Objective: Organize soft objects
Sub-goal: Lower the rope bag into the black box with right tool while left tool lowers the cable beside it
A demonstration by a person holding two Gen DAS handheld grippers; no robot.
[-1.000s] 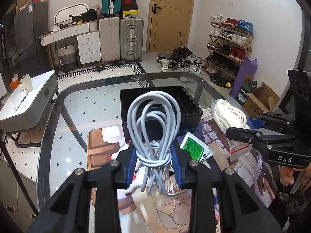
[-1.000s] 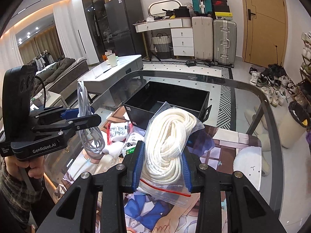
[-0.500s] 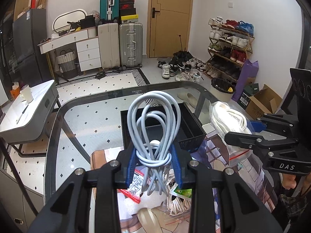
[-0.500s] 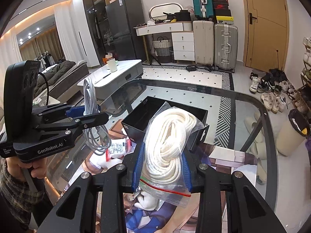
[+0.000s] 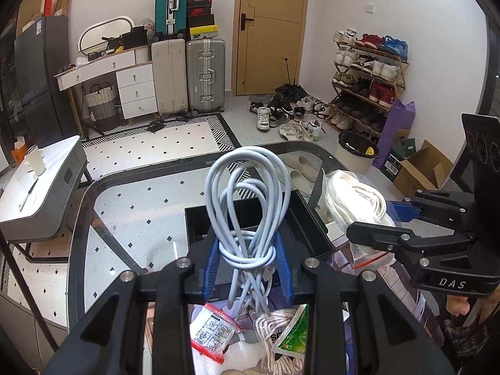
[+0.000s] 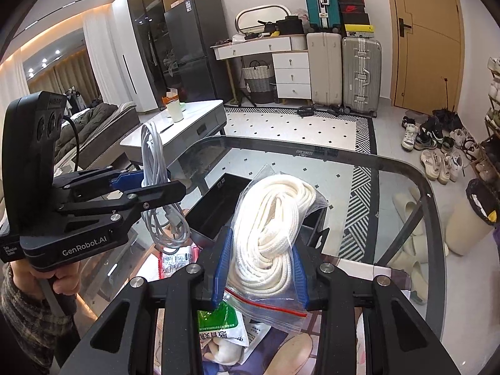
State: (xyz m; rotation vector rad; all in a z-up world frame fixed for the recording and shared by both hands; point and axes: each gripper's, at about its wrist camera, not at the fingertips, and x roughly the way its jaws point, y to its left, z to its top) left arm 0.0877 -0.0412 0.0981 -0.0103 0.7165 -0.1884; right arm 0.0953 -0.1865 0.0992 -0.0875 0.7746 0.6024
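Coiled grey cable; bagged white rope

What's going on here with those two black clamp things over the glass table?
A person is tidying soft items with a handheld gripper in each hand. The left gripper is clamped on a bundle of grey cable, and the right gripper is clamped on a clear bag of white rope. Both are held up above the glass table, near an open black bin. More packets lie below.
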